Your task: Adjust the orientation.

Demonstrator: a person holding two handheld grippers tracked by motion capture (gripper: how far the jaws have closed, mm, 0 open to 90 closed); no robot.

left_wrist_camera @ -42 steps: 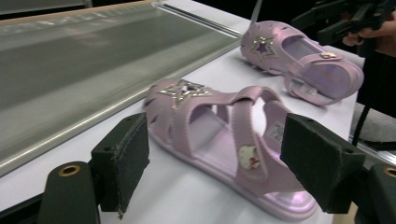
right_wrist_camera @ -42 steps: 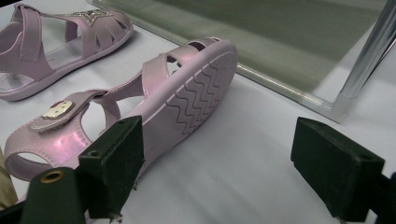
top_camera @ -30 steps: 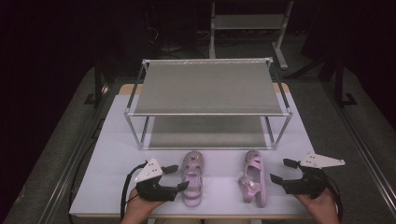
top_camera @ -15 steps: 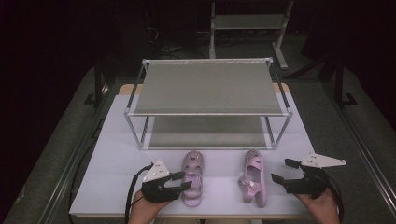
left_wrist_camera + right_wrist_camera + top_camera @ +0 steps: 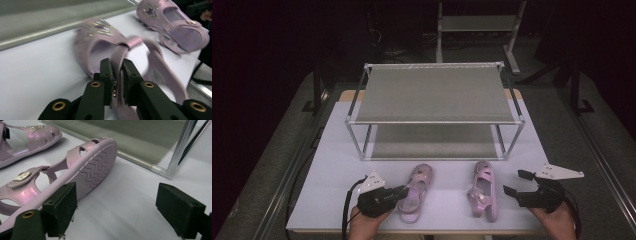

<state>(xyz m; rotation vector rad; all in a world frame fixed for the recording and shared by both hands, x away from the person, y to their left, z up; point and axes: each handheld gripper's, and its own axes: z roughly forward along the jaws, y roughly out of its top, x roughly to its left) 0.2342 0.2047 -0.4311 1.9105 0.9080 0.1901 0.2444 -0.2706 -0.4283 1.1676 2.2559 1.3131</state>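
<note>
Left gripper point(image 5: 403, 192), jaws just closed, clamps the strap of the left pink sandal point(image 5: 416, 192); right gripper point(image 5: 512, 185) gapes wide just right of the right sandal point(image 5: 483, 196), near the rack point(image 5: 434, 117).

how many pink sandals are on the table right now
2: the left sandal lies before the shelf rack, its strap pinched by the left tongs; the right sandal lies on its side beside it.
</note>
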